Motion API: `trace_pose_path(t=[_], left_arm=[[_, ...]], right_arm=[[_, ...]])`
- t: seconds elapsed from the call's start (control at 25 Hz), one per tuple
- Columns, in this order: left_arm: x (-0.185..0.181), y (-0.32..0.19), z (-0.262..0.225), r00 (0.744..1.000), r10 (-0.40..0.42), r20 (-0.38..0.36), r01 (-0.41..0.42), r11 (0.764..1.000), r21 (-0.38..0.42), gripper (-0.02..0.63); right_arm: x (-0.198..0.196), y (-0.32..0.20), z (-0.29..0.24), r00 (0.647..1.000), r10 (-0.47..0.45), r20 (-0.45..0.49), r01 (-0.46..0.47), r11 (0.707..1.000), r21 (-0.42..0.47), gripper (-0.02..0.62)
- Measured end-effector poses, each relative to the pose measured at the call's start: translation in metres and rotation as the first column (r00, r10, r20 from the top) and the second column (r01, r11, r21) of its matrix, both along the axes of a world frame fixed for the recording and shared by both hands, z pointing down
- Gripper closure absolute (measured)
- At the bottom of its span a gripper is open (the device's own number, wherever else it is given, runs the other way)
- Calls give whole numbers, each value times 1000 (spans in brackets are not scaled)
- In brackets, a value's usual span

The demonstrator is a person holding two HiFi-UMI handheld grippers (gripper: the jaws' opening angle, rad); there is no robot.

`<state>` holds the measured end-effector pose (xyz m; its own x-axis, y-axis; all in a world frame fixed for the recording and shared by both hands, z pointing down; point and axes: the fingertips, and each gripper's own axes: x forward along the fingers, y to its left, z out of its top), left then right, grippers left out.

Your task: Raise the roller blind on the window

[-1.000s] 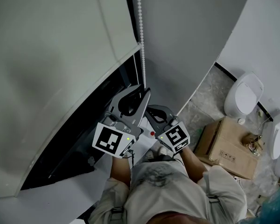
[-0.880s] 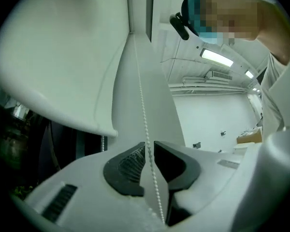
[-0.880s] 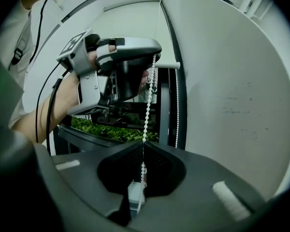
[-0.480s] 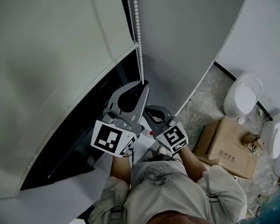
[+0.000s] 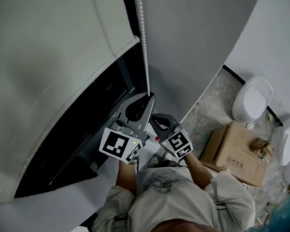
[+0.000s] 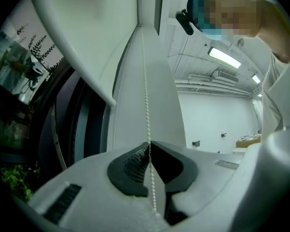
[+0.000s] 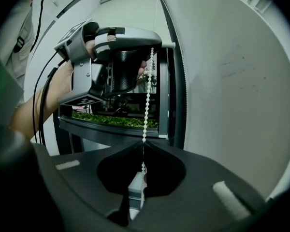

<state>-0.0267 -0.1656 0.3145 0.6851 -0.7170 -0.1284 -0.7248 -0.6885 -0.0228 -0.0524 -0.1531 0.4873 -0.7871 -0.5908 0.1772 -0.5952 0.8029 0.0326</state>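
White bead chain (image 5: 145,42) hangs at the roller blind (image 5: 53,66) edge. Left gripper (image 5: 147,96) clamps it, with right gripper (image 5: 153,117) clamped just below. Right gripper view alone shows greenery (image 7: 111,121) beneath the blind.

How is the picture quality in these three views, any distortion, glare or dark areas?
Head view: dim, even light; the roller blind bows at its edge from lens distortion. Left gripper view: fisheye, black corners, ceiling lamp glares. Right gripper view: dark vignette, bead chain sharp, right gripper in shadow.
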Motion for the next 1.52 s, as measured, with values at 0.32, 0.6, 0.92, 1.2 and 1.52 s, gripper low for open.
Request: trace_pose_path(t=[0.32,0.6,0.92,1.2,1.52], left_arm=[[1,0,29,1000,0,7,0,998,-58,584],[3,-4,52,1000,-2,8,3,995,-104,584],[6,-4,84,1000,5,6,-4,986,-167,584],[6,-4,104,1000,9,13,-6,979,-205,584],[3,3,130,1000,9,30,-1,968,-249,584]], right_arm=[[4,2,29,1000,4,-31,-6,999,-45,584],[6,0,52,998,4,-59,-8,997,-75,584],[8,0,83,996,2,-93,-14,992,-125,584],[8,0,103,993,-3,-121,-16,988,-154,584],[9,8,128,989,-10,-150,-19,982,-190,584]])
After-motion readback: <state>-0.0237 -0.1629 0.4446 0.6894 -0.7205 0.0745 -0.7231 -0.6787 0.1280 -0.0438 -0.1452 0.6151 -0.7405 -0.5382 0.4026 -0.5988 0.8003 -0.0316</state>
